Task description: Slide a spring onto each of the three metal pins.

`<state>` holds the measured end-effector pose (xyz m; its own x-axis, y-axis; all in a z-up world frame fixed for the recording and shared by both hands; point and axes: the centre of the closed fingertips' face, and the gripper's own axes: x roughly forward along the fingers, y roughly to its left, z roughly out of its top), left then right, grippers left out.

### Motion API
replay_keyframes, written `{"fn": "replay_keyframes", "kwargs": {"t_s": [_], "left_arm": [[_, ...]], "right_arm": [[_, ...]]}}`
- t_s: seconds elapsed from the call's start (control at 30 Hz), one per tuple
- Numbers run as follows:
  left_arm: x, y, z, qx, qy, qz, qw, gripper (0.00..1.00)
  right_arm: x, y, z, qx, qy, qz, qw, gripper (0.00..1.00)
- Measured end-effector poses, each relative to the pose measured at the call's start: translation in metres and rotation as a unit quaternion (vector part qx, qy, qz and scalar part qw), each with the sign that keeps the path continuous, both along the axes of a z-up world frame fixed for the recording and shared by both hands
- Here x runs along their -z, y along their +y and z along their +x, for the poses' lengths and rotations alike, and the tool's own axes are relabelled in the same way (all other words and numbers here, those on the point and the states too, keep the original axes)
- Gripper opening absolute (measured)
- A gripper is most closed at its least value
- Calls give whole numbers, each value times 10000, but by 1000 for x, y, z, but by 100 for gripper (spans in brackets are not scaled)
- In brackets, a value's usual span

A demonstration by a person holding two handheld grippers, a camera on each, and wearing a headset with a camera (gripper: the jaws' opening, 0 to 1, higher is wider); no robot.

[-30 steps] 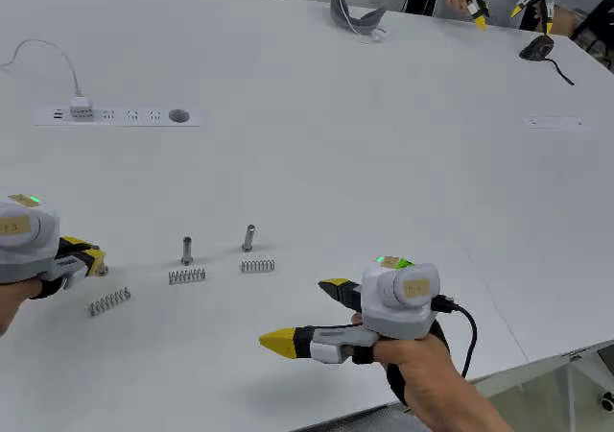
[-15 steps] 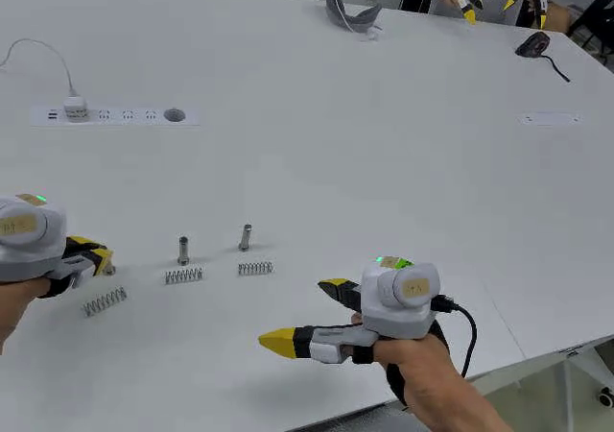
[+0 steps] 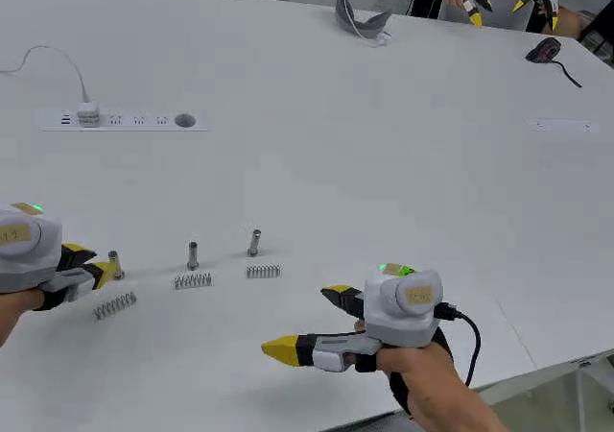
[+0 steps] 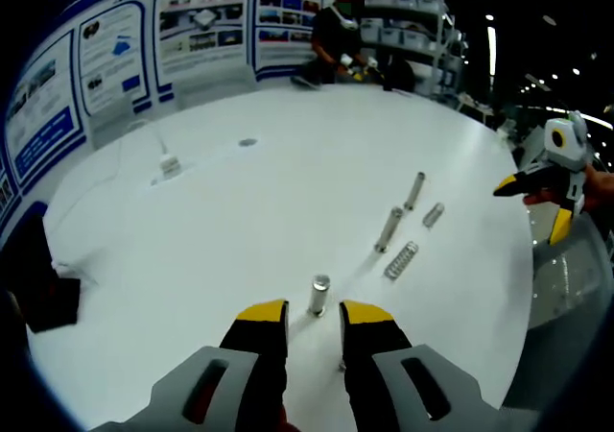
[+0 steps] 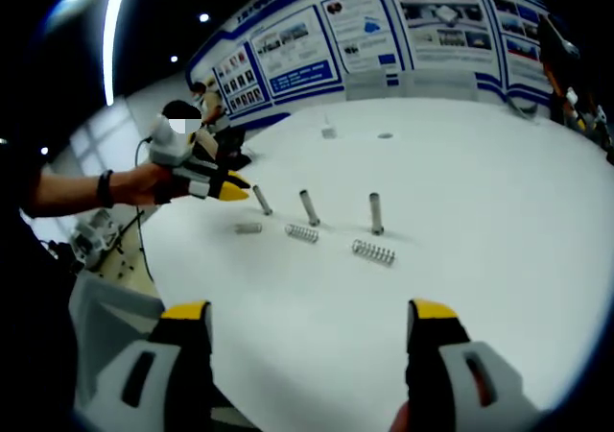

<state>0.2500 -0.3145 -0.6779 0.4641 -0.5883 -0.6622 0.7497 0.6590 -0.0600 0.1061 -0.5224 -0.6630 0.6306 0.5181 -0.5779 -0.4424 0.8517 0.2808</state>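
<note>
White tabletop (image 3: 384, 163) is spread across the scene, and three metal pins are stood upright on it in a row. With the middle pin (image 3: 193, 254) taken as the landmark, the left pin (image 3: 115, 263) is found to its left and the right pin (image 3: 254, 242) to its right. Three springs are laid flat, none on a pin: a first spring (image 3: 193, 280) just in front of the middle pin, a second spring (image 3: 262, 272) to its front right, a third spring (image 3: 114, 305) to its front left. The left gripper (image 3: 96, 262) is held left of the middle pin, jaws parted narrowly, with the left pin standing at the gap between the tips; no grip on it is seen. The right gripper (image 3: 309, 322) is held well to the front right of the middle pin, jaws spread wide and empty. A power strip (image 3: 120, 120) is set well behind the middle pin
</note>
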Motion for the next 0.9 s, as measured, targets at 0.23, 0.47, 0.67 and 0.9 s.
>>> {"fn": "replay_keyframes", "kwargs": {"t_s": [0.23,0.47,0.67,0.9], "left_arm": [[3,14,-12,28,27,49,10000,30],[2,28,-16,-155,-14,17,9999,34],[4,32,-26,-145,59,-127,9998,43],[4,43,-37,-295,140,-212,9992,52]], "right_arm": [[1,3,0,-41,13,11,10000,85],[2,5,-1,-69,23,15,10000,85],[0,8,2,5,6,174,9998,85],[0,12,7,-28,-21,182,9998,85]]}}
